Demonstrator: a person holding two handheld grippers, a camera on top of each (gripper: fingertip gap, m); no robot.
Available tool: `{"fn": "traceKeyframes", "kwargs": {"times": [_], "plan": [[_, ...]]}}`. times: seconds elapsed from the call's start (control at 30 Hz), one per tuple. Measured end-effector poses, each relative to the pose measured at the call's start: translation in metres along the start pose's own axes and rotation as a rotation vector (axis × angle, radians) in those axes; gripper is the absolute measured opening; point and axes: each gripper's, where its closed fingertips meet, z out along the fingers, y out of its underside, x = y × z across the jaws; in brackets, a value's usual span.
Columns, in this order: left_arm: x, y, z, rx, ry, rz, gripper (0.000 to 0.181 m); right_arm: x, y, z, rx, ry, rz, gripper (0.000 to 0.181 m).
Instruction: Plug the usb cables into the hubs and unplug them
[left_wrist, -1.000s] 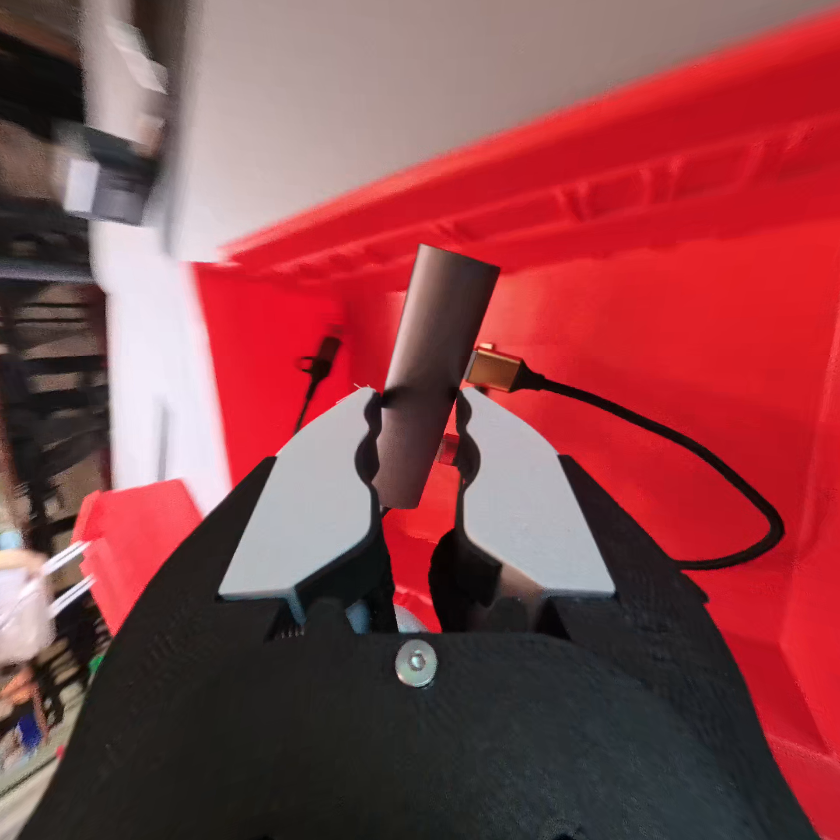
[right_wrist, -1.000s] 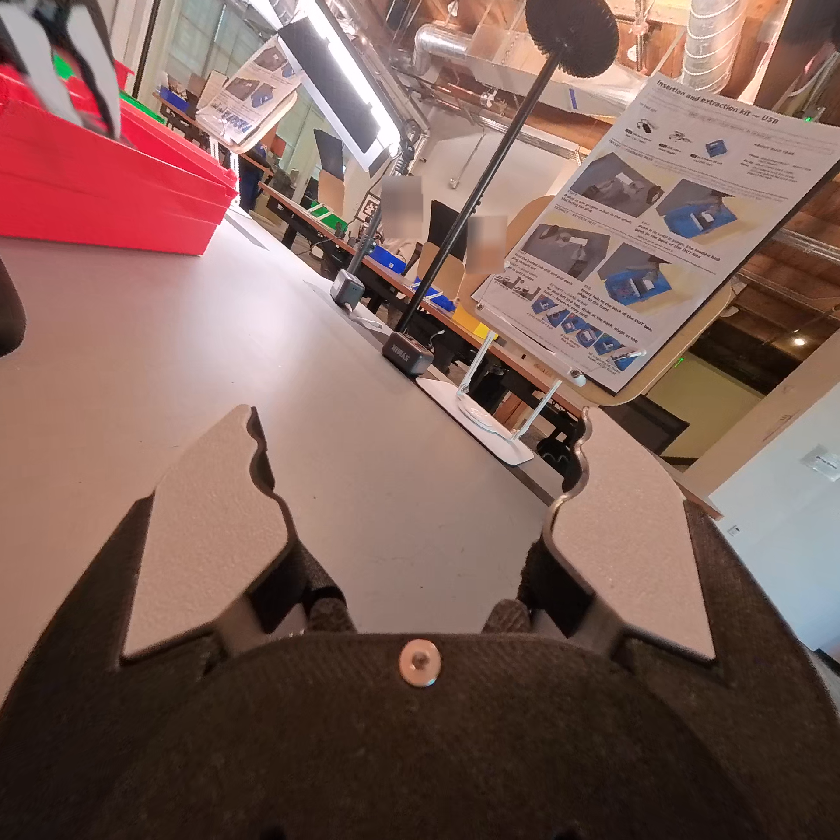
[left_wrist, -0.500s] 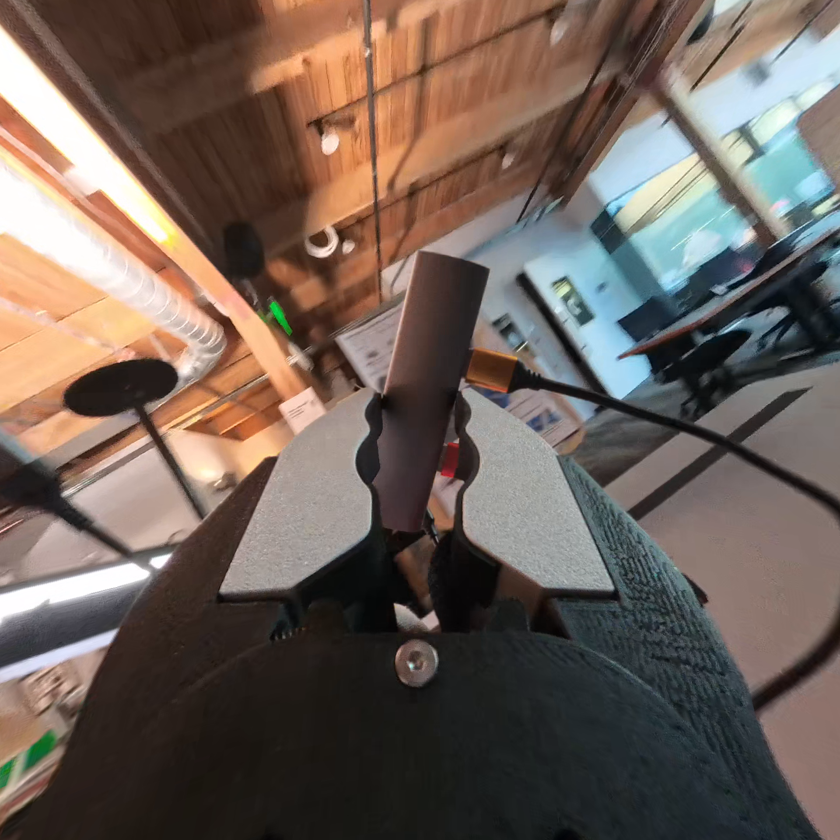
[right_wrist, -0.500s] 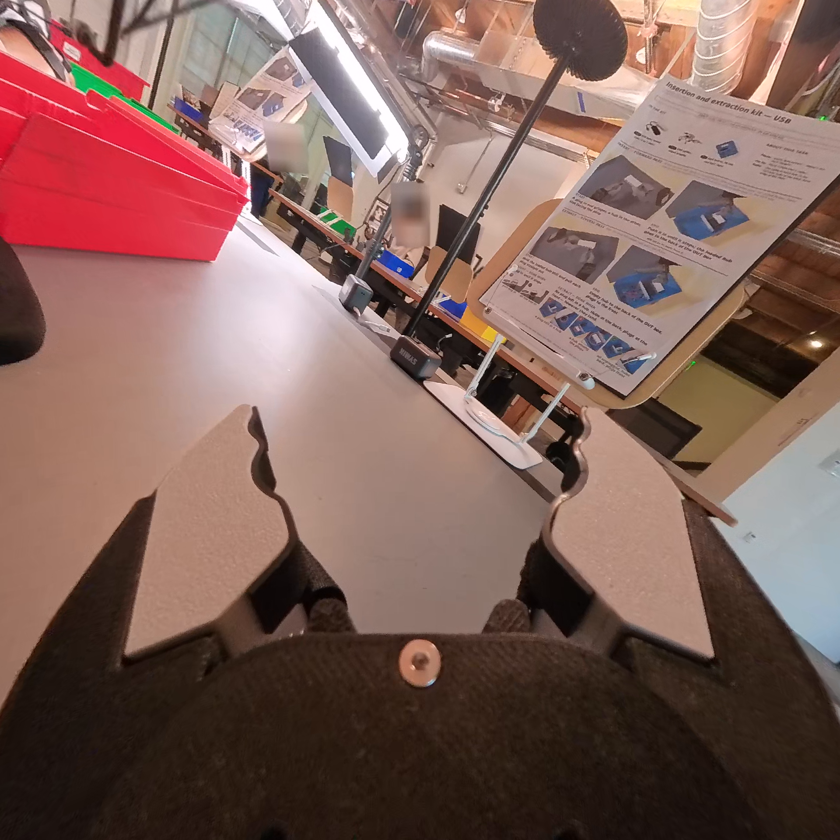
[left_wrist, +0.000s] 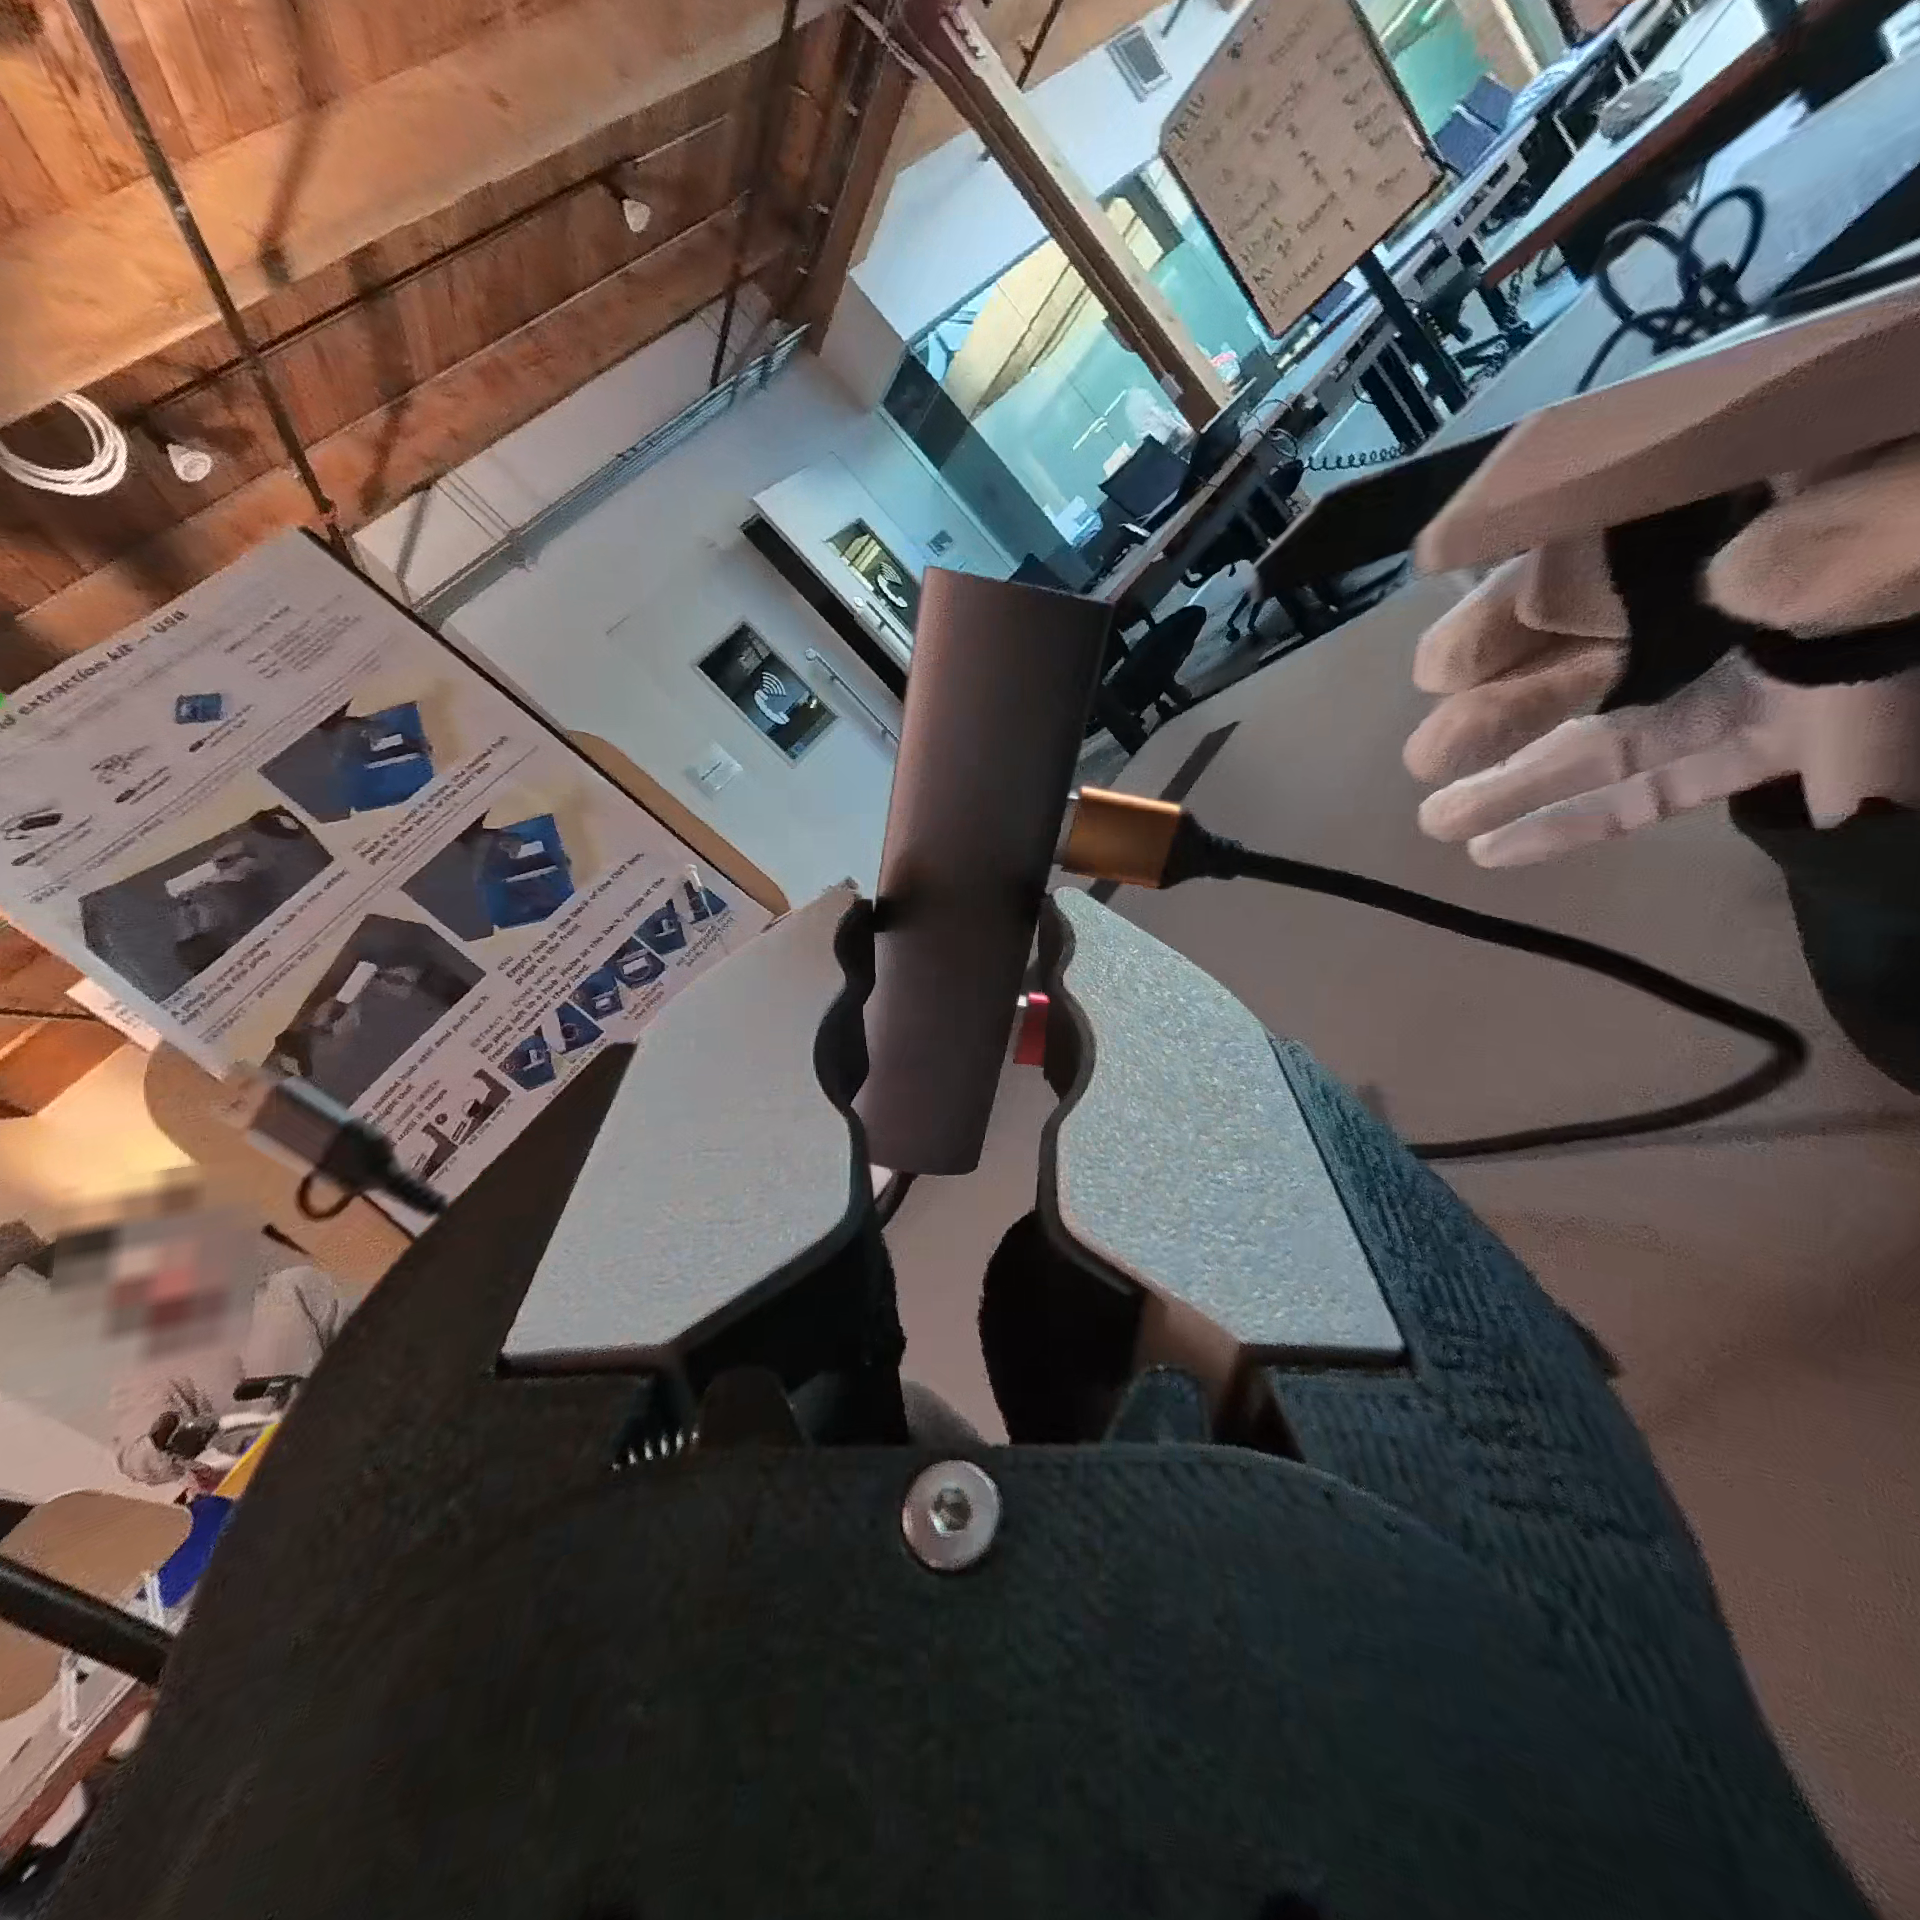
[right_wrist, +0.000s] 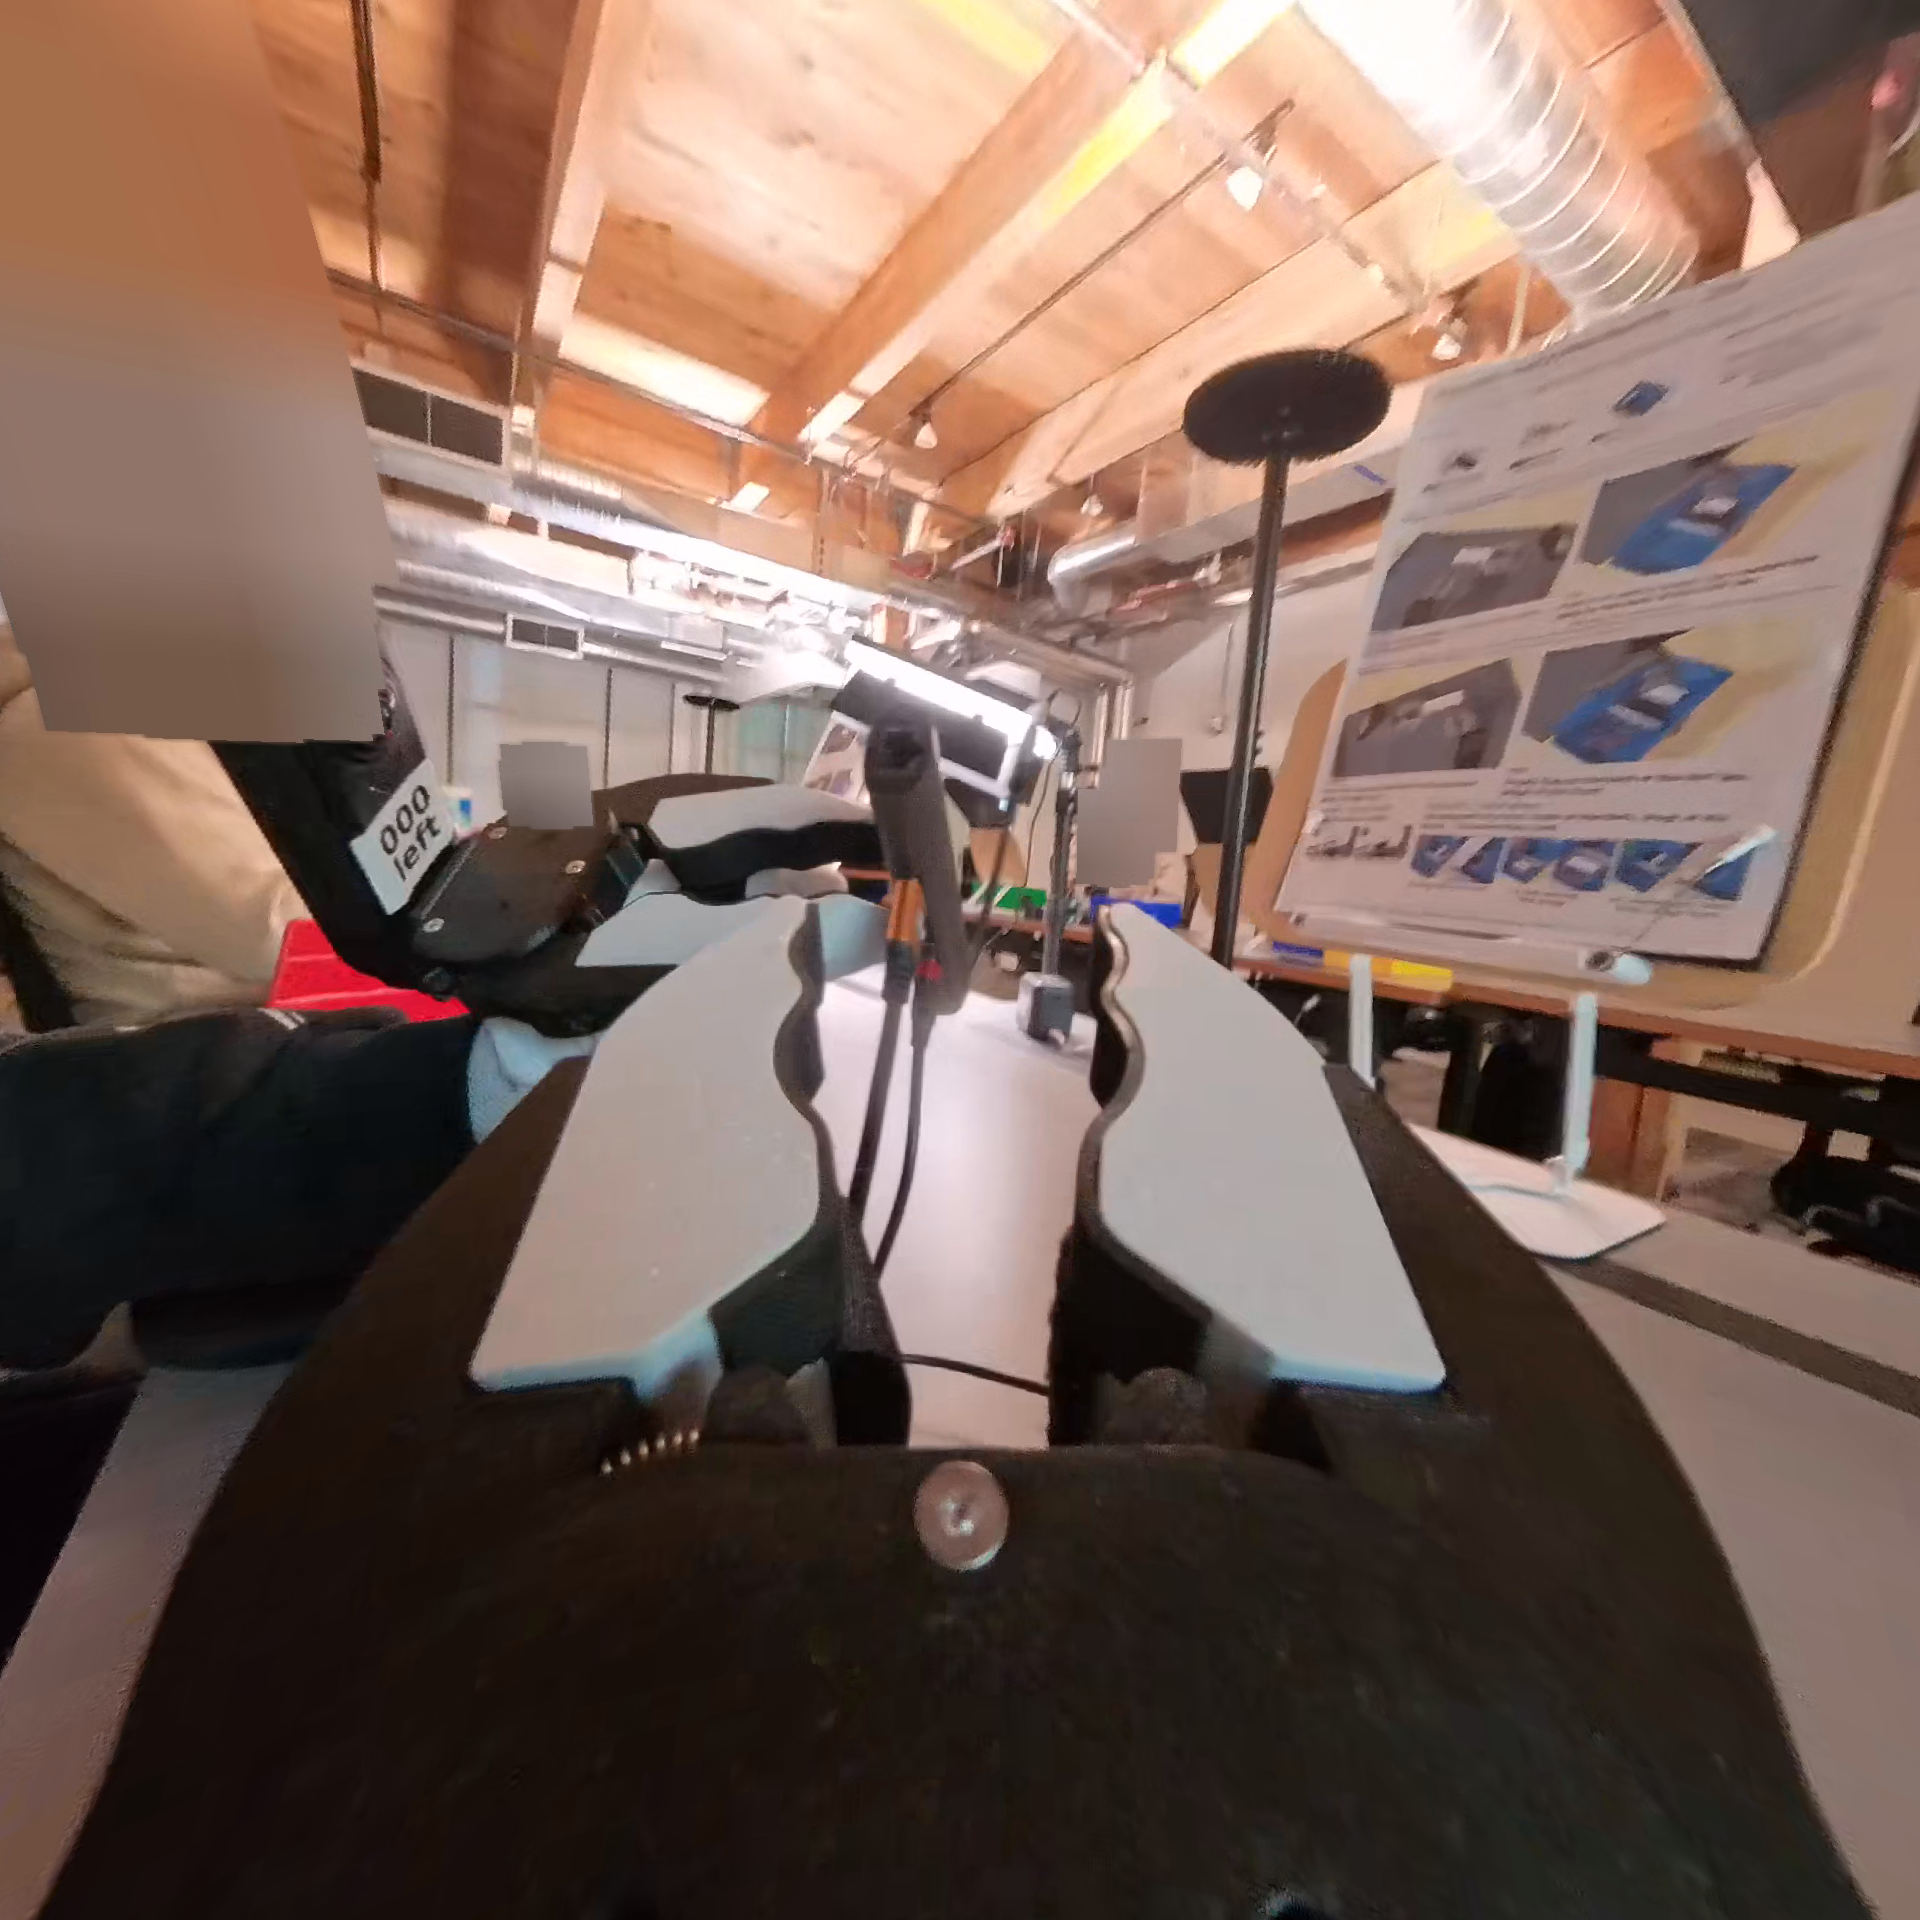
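Hub (left_wrist: 977, 883) at frame centre, clamped upright in left gripper (left_wrist: 951, 1023). Orange plug (left_wrist: 1122, 850) seated in right side, cable (left_wrist: 1507, 935) limp. Right gripper (right_wrist: 951, 1023) parted, empty. Best pinched at rigid plug shell.

Upright dark-grey hub (left_wrist: 977, 873), orange-collared black usb cable (left_wrist: 1127, 836) in its side

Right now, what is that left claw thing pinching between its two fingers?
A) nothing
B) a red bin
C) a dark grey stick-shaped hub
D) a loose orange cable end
C: the left gripper is shut on the dark grey hub, with an orange-collared plug seated in its side.
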Motion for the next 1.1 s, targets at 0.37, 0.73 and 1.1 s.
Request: {"fn": "traceKeyframes", "kwargs": {"times": [0.37, 0.73, 1.1], "plan": [[0.031, 0.008, 0.0, 0.026, 0.159, -0.094, 0.029, -0.014, 0.047, 0.023, -0.246, 0.011, -0.075, 0.01], [0.055, 0.01, -0.019, 0.206, 0.526, -0.157, 0.052, -0.037, 0.054, 0.017, -0.341, -0.01, -0.702, 0.006], [0.054, -0.004, -0.016, 0.273, 0.291, 0.052, 0.041, -0.065, 0.036, 0.02, -0.21, 0.009, -0.965, 0.006]]}}
